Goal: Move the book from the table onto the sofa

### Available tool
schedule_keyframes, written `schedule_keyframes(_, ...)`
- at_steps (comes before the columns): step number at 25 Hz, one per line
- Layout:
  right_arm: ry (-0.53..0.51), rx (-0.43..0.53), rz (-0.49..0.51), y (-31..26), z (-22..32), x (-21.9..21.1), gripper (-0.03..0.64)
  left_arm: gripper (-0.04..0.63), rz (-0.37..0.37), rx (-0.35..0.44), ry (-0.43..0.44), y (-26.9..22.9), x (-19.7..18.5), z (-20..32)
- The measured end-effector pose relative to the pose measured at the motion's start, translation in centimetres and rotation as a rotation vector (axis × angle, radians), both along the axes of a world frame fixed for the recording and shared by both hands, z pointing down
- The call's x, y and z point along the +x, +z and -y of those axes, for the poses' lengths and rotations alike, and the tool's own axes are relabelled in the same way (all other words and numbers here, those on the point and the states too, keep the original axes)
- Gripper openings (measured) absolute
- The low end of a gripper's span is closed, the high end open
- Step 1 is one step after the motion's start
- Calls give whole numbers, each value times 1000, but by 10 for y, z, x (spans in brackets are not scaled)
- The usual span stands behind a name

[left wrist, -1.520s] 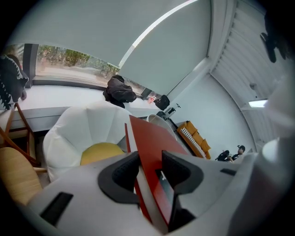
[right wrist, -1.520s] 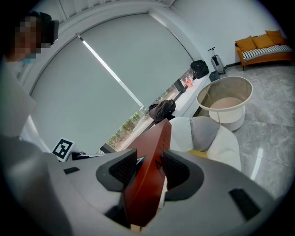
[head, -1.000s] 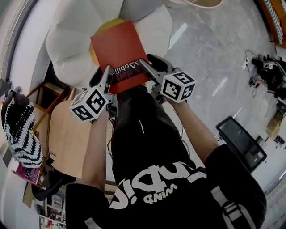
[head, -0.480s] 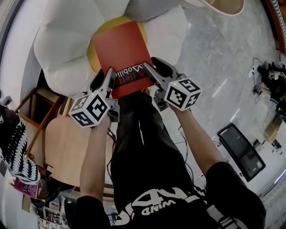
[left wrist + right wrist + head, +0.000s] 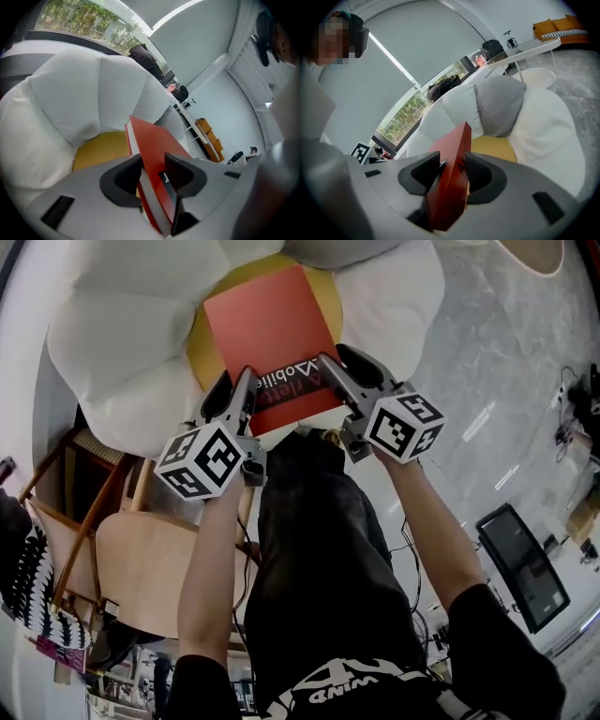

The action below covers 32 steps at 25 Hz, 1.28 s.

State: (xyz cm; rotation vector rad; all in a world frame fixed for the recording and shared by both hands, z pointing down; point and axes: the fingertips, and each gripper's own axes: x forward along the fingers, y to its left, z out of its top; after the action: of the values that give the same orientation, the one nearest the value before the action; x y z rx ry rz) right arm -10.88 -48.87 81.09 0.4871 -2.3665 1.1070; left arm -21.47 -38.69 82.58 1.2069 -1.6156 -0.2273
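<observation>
Book (image 5: pixel 270 338) over yellow cushion (image 5: pixel 200 357); page edges (image 5: pixel 132 138) only left gripper view.

The head view looks steeply down past the person's body onto the red book (image 5: pixel 272 334) and white sofa (image 5: pixel 122 343). Both gripper views sit very close at the book's near edge, facing along it toward the sofa's back, apparently rolled sideways. All three share the book and yellow cushion (image 5: pixel 199 352).
</observation>
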Motion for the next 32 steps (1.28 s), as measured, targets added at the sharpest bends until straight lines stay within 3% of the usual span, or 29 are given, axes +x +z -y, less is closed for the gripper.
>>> schedule_keyframes(7, -23, -6, 3, 67, 2, -12, 164, 161, 21, -3, -8, 64, -12, 4)
schedule_keyframes(18, -72, 18, -45, 128, 1, -13, 164, 161, 14, -34, -49, 127, -8, -1)
schedule_keyframes(32, -73, -16, -118, 169, -10, -3, 164, 161, 37, -82, -44, 157, -2, -5)
